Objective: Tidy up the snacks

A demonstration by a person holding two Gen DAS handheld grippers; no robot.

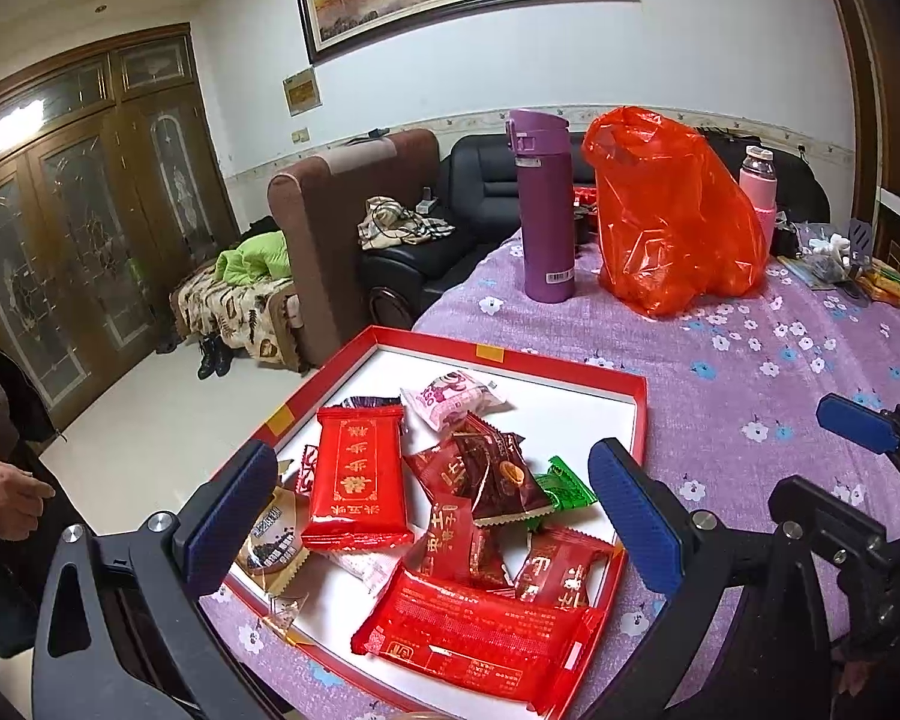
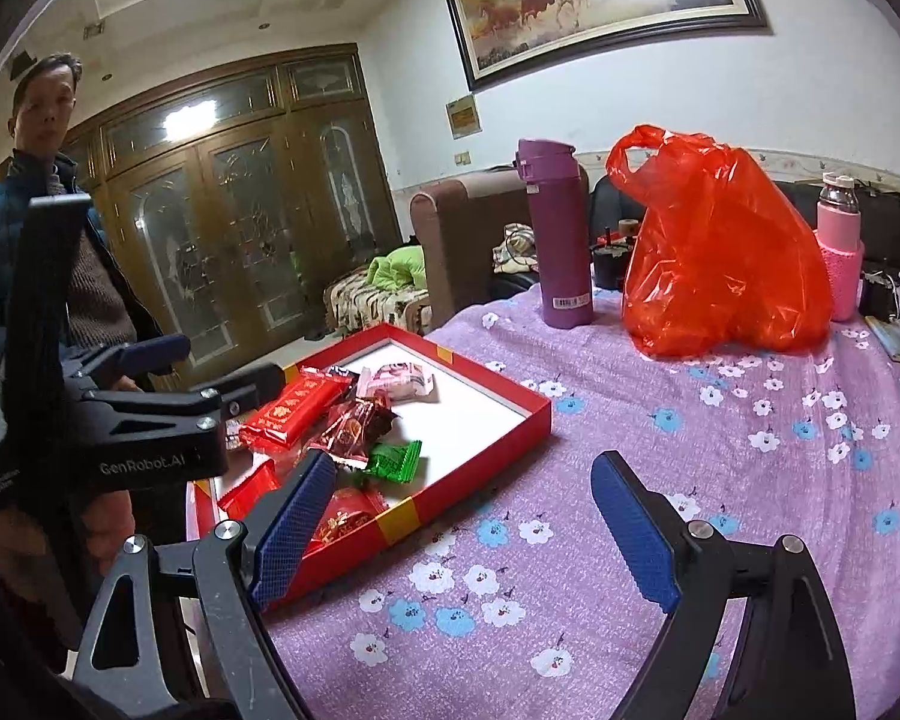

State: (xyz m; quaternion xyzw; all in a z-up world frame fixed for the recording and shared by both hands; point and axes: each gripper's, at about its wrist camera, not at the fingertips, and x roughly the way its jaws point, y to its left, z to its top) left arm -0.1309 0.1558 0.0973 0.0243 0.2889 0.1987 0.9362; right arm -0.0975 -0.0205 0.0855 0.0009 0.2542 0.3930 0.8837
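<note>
A shallow red box tray lies on the purple flowered tablecloth and holds several wrapped snacks. Among them are a big red packet, a pink one, a dark brown one and a green one. My left gripper hovers open over the tray's near half, nothing between its fingers. My right gripper is open above bare cloth just right of the tray. Its left pad overlaps the tray's near corner. The left gripper shows at the tray's left side.
A purple flask, a red plastic bag and a pink bottle stand at the table's far side. Small clutter lies far right. A person stands left of the table. Sofas and a wooden cabinet are beyond.
</note>
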